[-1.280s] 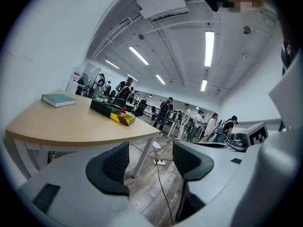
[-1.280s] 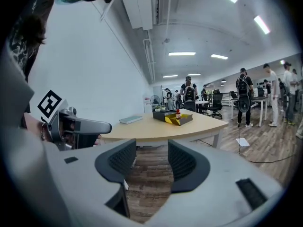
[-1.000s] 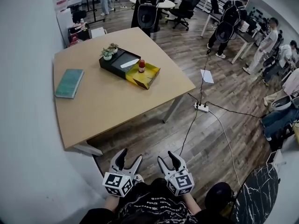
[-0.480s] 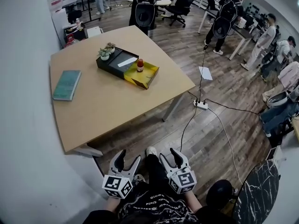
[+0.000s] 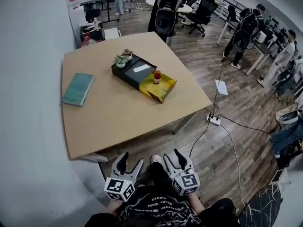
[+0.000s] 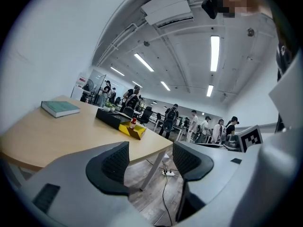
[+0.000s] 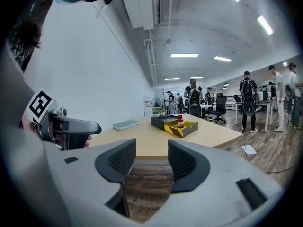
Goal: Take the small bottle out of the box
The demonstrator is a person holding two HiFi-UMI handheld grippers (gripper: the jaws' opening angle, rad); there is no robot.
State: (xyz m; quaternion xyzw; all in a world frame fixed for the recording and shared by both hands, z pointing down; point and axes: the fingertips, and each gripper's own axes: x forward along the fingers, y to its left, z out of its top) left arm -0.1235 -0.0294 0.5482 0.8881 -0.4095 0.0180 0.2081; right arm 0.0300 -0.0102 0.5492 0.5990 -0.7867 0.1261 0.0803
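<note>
Table (image 5: 113, 122): pale wood, set ahead of the person; bare floor is seen between its near edge and both claws.
Box (image 5: 134, 70): black, placed by the table's right edge, toward the far corner; a yellow tray (image 5: 163, 90) is drawn out from its near end.
Bottle (image 5: 157, 76): small, red, upright; held in the yellow tray, at the end next to the black part of the box.
Plant (image 5: 122, 59): small, potted, at the box's far end; whether it is on the box or just behind it cannot be told.
Book (image 5: 78, 89): teal, laid flat near the table's left edge, well apart from the box.
Left claw (image 5: 131, 159): held low before the person, short of the table's near edge; jaws spread, nothing between them.
Right claw (image 5: 173, 156): held just beside the left claw, equally short of the table; jaws spread, nothing gripped.
Done: nothing, as far as can be judged; the bottle is untouched and inside the box.
Left: the whole task, it is judged. The table is to be approached, the bottle reached and pinched, then lifted clear of the tray.
</note>
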